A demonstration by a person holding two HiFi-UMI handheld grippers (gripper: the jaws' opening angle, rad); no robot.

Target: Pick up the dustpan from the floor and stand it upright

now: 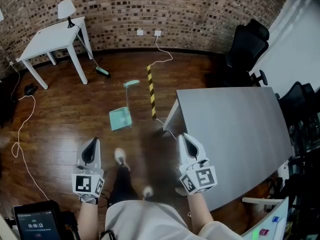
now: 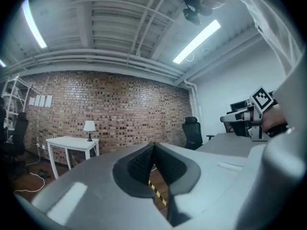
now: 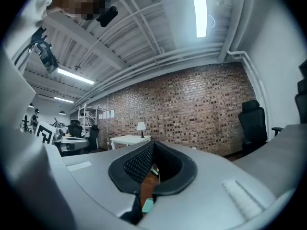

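The teal dustpan lies flat on the dark wood floor, its long handle reaching away to a teal grip. Both grippers are held level, well short of it and empty. My left gripper is nearer than the pan and to its left, jaws shut. My right gripper is to the pan's right, by the grey table's edge, jaws shut. In the right gripper view a sliver of the dustpan shows through the slit below the closed gripper. The left gripper view shows only the closed gripper and the room.
A grey table fills the right side. A yellow-black striped strip lies beside the pan. A teal-headed brush rests near the white table with a lamp. Black chairs stand far right. A white cable trails left. The person's shoes are below.
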